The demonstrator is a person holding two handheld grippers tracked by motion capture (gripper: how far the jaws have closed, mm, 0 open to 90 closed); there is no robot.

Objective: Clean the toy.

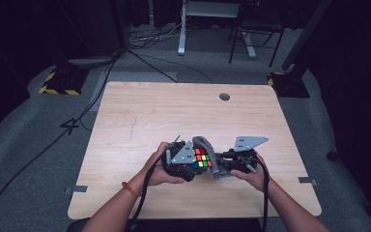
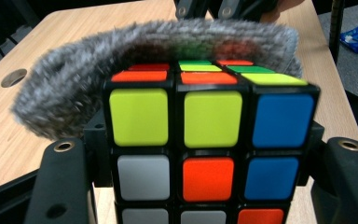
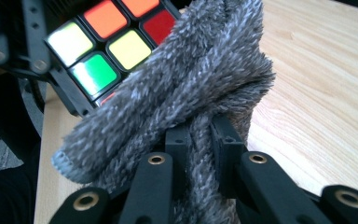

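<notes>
A person holds a gripper in each hand over the near part of the wooden bench (image 1: 140, 116). The left gripper (image 1: 189, 164) squeezes a colour cube (image 2: 205, 144) between its two black jaws, one jaw on each side of the cube. The cube sits up off the bench, in the middle, between the two hands. The right gripper (image 3: 199, 140) pinches a grey fuzzy cloth (image 3: 191, 88) tight, with its jaws close together. The cloth curls around the far side of the cube and touches it. Yellow, blue, orange and white squares face the left gripper view.
</notes>
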